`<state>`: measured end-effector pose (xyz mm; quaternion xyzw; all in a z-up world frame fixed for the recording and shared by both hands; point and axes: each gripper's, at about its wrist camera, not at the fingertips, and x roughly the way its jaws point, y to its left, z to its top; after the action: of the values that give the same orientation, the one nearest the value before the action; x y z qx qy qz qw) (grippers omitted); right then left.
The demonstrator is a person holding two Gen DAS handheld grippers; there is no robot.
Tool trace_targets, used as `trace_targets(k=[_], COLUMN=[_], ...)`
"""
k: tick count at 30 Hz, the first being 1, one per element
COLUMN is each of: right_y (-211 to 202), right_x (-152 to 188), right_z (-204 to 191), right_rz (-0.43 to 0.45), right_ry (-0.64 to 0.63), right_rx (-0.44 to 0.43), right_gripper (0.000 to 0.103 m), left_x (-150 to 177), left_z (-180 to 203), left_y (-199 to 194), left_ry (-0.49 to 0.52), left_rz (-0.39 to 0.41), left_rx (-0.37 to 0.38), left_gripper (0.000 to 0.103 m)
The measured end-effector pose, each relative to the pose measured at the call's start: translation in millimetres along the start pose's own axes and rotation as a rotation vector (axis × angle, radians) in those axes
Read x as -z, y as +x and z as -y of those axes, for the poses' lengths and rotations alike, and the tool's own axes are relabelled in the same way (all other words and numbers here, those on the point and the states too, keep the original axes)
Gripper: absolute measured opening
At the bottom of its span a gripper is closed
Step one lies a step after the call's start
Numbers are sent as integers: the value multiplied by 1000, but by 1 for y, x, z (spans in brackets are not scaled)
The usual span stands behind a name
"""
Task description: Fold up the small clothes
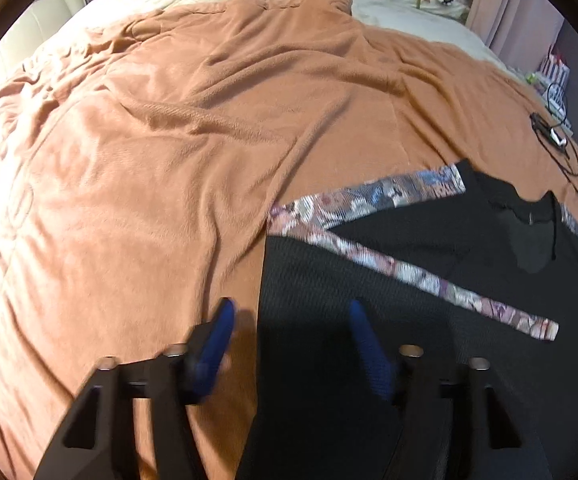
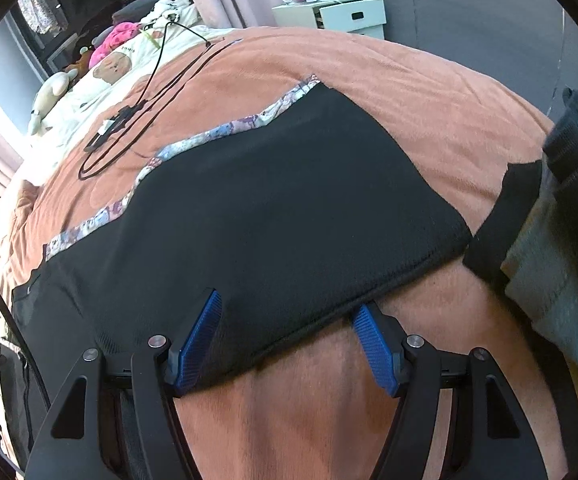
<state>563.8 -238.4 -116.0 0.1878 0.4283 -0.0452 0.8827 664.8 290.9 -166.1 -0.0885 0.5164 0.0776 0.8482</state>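
Observation:
A black garment (image 1: 429, 288) with floral patterned trim (image 1: 369, 196) lies spread on the orange blanket (image 1: 169, 140); a second trim strip (image 1: 429, 280) crosses it diagonally. My left gripper (image 1: 291, 308) is open above the garment's left edge, one blue finger over the blanket, the other over black fabric. In the right wrist view the same garment (image 2: 281, 192) lies flat, floral trim (image 2: 193, 140) along its far side. My right gripper (image 2: 289, 304) is open at the garment's near hem, holding nothing.
A black cable with a small device (image 2: 117, 128) lies on the blanket beyond the garment; it also shows in the left wrist view (image 1: 557, 140). Stacked folded clothes (image 2: 549, 220) sit at right. Stuffed toys and pillows (image 2: 101, 64) lie at the bed's head. A white nightstand (image 2: 337, 14) stands behind.

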Motion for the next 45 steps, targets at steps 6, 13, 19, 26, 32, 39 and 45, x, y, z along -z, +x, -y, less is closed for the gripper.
trace_targets(k=[6, 13, 19, 26, 32, 39, 45], right_y=[5, 4, 2, -4, 1, 4, 5], right_x=[-5, -9, -12, -11, -11, -13, -15], right_z=[2, 6, 7, 13, 10, 13, 13], right_rz=[7, -3, -25, -35, -27, -22, -11], right_ry=[-21, -18, -21, 24, 12, 19, 18], right_rx=[-2, -14, -7, -17, -13, -27, -21], right_gripper=[66, 66, 66, 66, 66, 66, 66], left_x=[-6, -8, -7, -13, -23, -25, -24], left_z=[-14, -45, -42, -23, -20, -20, -10], left_y=[6, -3, -15, 9, 22, 23, 15], left_ry=[-6, -91, -82, -28, -26, -23, 0], left_rz=[2, 34, 48, -13, 0, 11, -4], left_rx=[-23, -46, 54, 15, 4, -67, -96], left_gripper=[5, 0, 72, 46, 10, 6, 9])
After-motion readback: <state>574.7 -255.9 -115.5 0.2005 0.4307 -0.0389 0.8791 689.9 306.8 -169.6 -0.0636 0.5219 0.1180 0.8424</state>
